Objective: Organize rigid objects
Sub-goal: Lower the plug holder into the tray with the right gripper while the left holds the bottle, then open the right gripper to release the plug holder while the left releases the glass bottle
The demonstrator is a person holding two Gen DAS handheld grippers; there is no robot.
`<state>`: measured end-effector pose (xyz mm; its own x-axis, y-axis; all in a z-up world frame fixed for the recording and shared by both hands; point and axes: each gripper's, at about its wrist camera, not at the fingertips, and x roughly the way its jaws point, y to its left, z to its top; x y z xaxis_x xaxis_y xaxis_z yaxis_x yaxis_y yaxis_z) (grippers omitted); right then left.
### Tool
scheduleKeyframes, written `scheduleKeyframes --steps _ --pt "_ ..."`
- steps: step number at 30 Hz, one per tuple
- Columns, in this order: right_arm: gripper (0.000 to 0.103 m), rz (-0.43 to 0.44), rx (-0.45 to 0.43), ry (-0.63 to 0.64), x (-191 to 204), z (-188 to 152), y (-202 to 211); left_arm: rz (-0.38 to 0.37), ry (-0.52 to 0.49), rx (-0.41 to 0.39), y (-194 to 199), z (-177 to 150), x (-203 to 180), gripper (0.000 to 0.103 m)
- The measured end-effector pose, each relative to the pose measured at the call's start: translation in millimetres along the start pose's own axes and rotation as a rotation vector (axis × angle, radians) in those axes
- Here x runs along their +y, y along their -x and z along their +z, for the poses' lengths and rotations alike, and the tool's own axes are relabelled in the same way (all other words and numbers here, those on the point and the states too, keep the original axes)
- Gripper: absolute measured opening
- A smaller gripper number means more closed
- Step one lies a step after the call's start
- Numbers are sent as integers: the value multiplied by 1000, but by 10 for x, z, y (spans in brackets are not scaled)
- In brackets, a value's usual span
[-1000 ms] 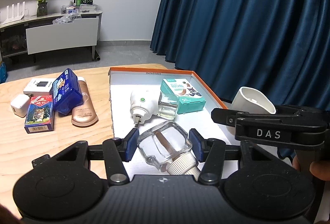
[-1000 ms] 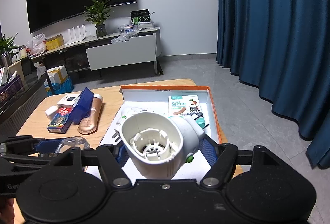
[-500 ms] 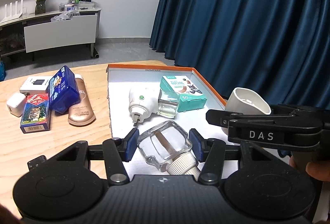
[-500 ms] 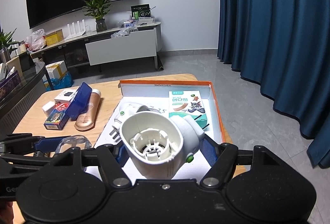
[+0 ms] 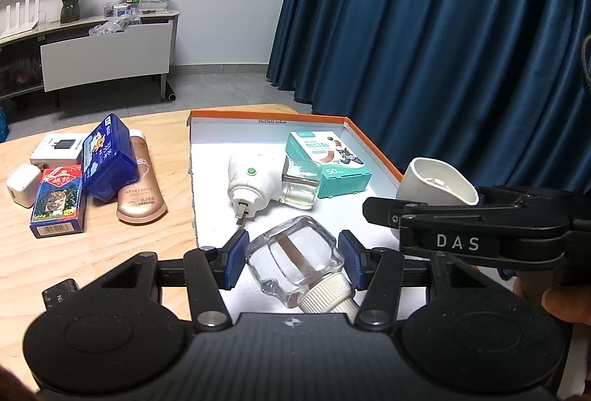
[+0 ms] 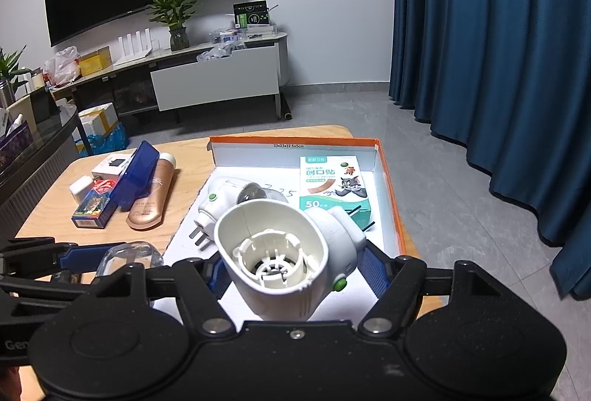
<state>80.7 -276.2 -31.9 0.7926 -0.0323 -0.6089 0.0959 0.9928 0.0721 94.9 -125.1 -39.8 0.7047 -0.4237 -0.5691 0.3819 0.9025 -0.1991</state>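
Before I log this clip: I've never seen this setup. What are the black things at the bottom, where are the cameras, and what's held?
No robot here: a person holds a two-finger tool in each hand, with a fisheye camera on each looking along its fingers. The left view shows the left tool clamped on a clear glass bottle with a ribbed white cap. The right view shows the right tool gripping a white plug-in heater shell. Ahead, on a wooden table, an orange-edged tray holds an assembled heater with its bottle and a teal plaster box. Left of the tray lie small boxes and a gold tube.
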Motion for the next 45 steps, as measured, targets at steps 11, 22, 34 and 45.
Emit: scheduleKeyframes --steps 11,22,34,45 --pt "83 -8 18 2 -9 22 -118 -1 -1 2 -53 30 6 54" --pt "83 -12 31 4 -43 37 -243 0 -7 8 -112 42 13 54" --pt "83 -9 47 5 -65 60 -336 -4 -14 13 -159 51 -13 54" --pt "87 -13 24 -34 -161 133 -356 -4 -18 26 -211 43 -41 54"
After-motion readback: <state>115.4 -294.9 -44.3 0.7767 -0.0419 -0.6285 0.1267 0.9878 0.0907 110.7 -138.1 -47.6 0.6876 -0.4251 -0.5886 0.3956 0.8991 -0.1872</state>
